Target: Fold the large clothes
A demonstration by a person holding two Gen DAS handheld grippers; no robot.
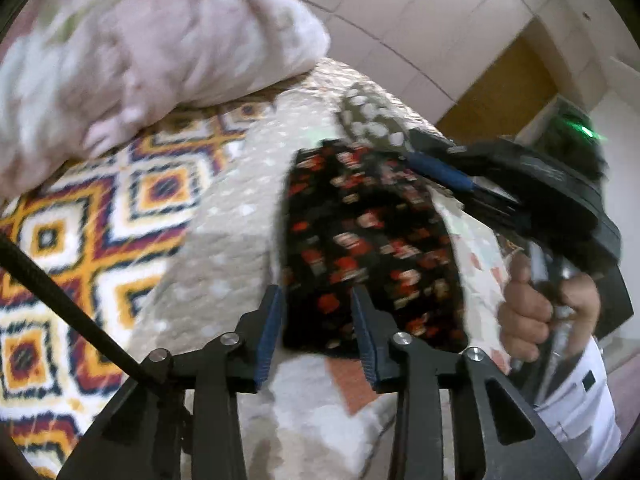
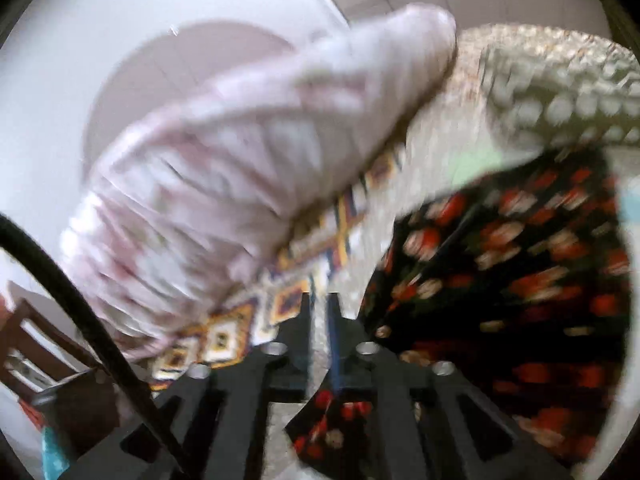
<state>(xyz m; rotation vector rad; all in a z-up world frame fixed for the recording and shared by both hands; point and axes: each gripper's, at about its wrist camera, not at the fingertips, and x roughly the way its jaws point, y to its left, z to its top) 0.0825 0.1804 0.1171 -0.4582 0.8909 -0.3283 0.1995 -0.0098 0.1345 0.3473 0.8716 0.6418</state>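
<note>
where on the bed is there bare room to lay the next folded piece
Free: the beige quilt between the diamond-pattern blanket and the black floral garment. Crowded: the pink pile at the far edge, and the floral garment's right side by the right gripper.

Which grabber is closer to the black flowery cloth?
Left. The left gripper has its open jaws astride the near edge of the black flowery cloth. The right gripper hovers at its far corner, apparently not touching.

Beige quilted bed (image 1: 224,216) under black floral garment (image 1: 360,248), patterned blanket (image 1: 80,232).
</note>
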